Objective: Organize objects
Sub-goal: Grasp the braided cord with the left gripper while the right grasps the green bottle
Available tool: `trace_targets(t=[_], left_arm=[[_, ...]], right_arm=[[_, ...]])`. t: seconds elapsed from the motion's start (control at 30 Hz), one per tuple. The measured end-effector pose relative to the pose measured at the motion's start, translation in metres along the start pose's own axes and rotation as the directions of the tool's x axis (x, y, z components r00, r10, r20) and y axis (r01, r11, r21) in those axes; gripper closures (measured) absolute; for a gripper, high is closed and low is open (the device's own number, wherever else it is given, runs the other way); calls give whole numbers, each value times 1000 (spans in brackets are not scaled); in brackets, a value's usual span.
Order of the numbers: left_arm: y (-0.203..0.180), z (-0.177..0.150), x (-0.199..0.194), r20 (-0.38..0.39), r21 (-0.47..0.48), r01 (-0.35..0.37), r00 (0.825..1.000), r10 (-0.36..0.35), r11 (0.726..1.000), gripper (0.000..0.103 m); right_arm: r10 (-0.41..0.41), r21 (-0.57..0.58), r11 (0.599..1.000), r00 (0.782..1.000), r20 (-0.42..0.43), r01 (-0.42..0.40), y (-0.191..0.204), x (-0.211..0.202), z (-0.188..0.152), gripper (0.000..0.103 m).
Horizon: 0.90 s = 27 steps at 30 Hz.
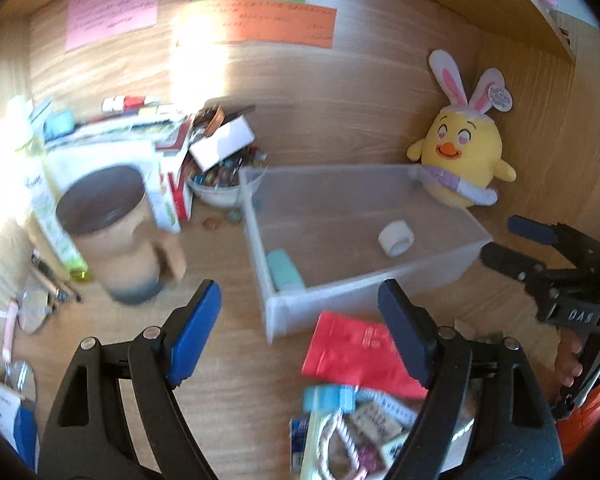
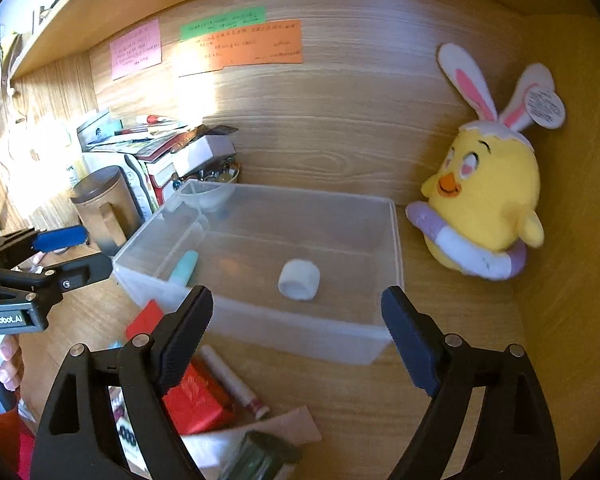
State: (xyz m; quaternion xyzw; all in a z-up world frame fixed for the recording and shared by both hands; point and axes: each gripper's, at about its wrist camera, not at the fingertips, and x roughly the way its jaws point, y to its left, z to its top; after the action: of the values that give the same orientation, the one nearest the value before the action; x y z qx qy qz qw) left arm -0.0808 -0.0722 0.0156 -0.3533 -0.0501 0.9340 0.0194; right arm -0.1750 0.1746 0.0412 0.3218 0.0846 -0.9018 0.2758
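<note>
A clear plastic bin stands on the wooden desk. Inside it lie a white tape roll and a mint tube. My left gripper is open and empty, above the bin's near corner and a red packet. My right gripper is open and empty too, in front of the bin's near wall. Each gripper shows in the other's view: the right gripper at the right edge, the left gripper at the left edge. Small items lie loose below both grippers.
A yellow chick plush sits by the bin's far right corner. A lidded tan mug, stacked books and boxes, and a bowl of beads crowd the left. Coloured notes hang on the back panel.
</note>
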Motion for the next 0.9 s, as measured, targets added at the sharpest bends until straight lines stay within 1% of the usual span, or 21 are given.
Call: trace_targets(t=[0.27, 0.4, 0.47, 0.53, 0.67, 0.73, 0.8, 0.87, 0.9], left_arm=[[13, -45, -9, -60, -31, -13, 998, 11, 999, 22], [14, -63, -15, -77, -37, 3, 997, -6, 999, 22], [11, -70, -17, -85, -39, 20, 996, -23, 999, 26], [8, -75, -16, -96, -35, 32, 995, -36, 999, 34], [2, -84, -12, -119, -27, 56, 991, -59, 998, 45], [-1, -88, -9, -131, -22, 60, 989, -63, 998, 53], [-1, -90, -7, -138, -24, 66, 988, -68, 998, 57], [-1, -93, -5, -143, -30, 72, 987, -75, 997, 60], [-1, -94, -5, -145, -32, 74, 986, -78, 997, 63]], right_arm=[[-2, 51, 999, 1000, -20, 3, -4, -14, -36, 19], [2, 81, 997, 999, -42, 2, -4, -15, -54, 19], [6, 91, 996, 998, -55, -1, -4, -16, -62, 19], [11, 99, 995, 998, -67, -4, -2, -16, -69, 19], [14, 115, 993, 996, -84, -4, 1, -16, -83, 19], [24, 126, 992, 995, -94, -12, 2, -16, -89, 20], [30, 133, 991, 994, -106, -16, 3, -14, -93, 20], [29, 145, 989, 993, -112, -13, 4, -12, -97, 23], [35, 150, 988, 993, -117, -17, 4, -12, -99, 27]])
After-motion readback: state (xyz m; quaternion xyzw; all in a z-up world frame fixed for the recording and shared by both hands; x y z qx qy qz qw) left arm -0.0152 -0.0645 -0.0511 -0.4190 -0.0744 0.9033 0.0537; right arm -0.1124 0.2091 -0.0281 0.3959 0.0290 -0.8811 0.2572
